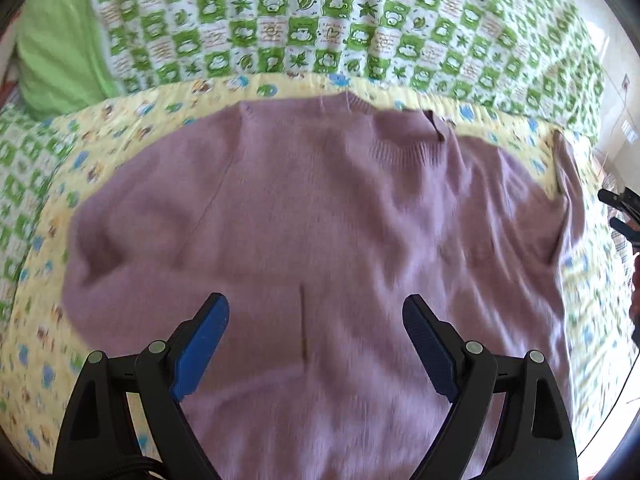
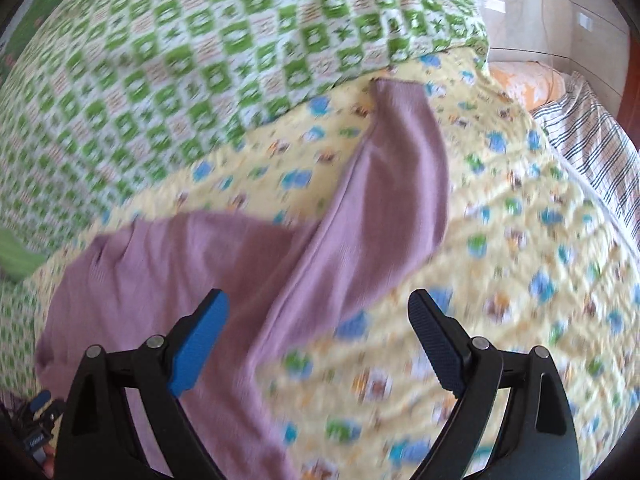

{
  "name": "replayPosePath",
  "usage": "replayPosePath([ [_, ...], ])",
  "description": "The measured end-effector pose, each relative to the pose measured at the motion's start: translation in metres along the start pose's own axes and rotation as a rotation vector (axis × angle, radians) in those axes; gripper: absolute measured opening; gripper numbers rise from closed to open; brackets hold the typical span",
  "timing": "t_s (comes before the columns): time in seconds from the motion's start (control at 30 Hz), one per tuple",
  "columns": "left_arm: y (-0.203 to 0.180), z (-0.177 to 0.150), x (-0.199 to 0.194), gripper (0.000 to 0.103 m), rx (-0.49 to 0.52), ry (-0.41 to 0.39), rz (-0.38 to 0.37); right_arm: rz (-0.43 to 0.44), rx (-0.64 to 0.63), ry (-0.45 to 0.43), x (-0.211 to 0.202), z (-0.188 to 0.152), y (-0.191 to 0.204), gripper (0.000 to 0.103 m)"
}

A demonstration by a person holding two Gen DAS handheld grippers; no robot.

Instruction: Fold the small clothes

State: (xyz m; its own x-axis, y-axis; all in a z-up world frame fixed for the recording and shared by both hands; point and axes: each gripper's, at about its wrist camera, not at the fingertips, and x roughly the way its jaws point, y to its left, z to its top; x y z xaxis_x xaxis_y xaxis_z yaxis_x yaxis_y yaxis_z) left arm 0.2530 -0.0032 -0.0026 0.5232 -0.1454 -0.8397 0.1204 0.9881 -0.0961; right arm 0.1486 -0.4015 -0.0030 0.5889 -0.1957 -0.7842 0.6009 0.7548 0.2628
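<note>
Nearest in the left wrist view, the left gripper [image 1: 316, 316] hangs over the lower body of the mauve sweater [image 1: 320, 208], jaws spread wide and holding nothing. In the right wrist view the right gripper [image 2: 318, 316] is likewise wide open and empty, its left finger over the sweater's side, its right finger over bare yellow quilt [image 2: 500, 240]. The sweater lies spread flat on that quilt; no fold looks made, so I judge the task barely begun, with both sleeves and the body left to fold. Its long axis runs hem to collar [image 1: 400, 148], pointing toward 12 o'clock in the left view, with one sleeve [image 2: 400, 168] stretching toward 1 o'clock in the right view. Beyond lies the green checked blanket [image 1: 320, 20]
</note>
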Motion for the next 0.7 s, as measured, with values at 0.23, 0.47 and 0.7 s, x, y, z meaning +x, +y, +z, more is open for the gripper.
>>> replayPosePath([
  [0.23, 0.004, 0.049, 0.057, 0.089, -0.033, 0.059, 0.015, -0.097, 0.056, 0.033, 0.087, 0.076, -0.026, 0.074],
  [0.47, 0.026, 0.061, 0.102, 0.089, -0.066, 0.107, 0.065, -0.187, 0.023, 0.088, 0.142, 0.097, -0.044, 0.064],
  [0.7, 0.078, 0.047, 0.121, 0.089, -0.133, 0.162, 0.106, -0.087, 0.031, -0.005, 0.108, 0.104, -0.043, 0.008],
])
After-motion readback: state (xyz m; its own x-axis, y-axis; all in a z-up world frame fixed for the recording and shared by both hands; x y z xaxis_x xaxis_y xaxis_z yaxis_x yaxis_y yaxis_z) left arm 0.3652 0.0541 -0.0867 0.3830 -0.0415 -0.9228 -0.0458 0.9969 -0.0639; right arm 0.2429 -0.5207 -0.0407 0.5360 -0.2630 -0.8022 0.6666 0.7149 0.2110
